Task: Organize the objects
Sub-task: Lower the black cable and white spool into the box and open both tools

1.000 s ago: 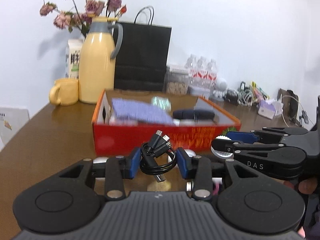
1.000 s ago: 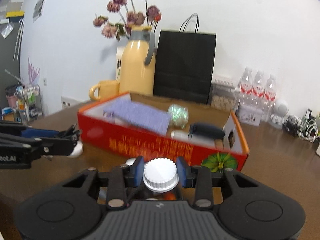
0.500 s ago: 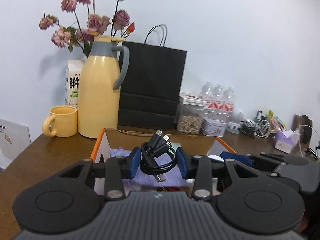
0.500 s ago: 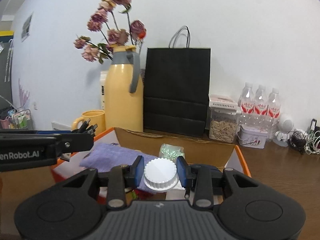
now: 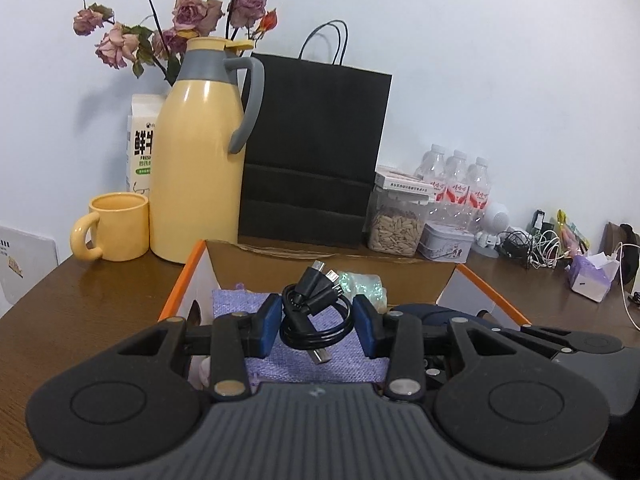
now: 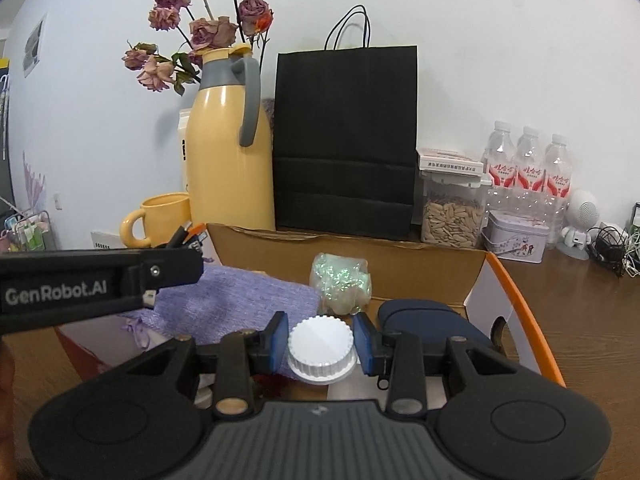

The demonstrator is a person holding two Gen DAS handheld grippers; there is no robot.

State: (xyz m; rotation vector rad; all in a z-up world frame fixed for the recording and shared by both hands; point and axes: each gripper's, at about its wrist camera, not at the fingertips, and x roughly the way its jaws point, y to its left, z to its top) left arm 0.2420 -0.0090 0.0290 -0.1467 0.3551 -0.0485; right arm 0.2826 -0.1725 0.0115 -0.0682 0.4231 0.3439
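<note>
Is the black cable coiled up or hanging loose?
Coiled. The black cable sits bundled in a loop, its plugs poking out, pinched in the left gripper jaws above the box.

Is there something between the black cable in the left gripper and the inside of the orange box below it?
Nothing visible blocks it. The left gripper holds the coiled black cable above the open orange box; directly beneath lies only the purple cloth.

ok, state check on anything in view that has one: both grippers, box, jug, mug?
left gripper: shut on coiled black USB cable
right gripper: shut on white ribbed bottle cap
orange cardboard box: open, holds purple knitted cloth
yellow thermos jug: upright, lid closed
yellow ceramic mug: upright
</note>
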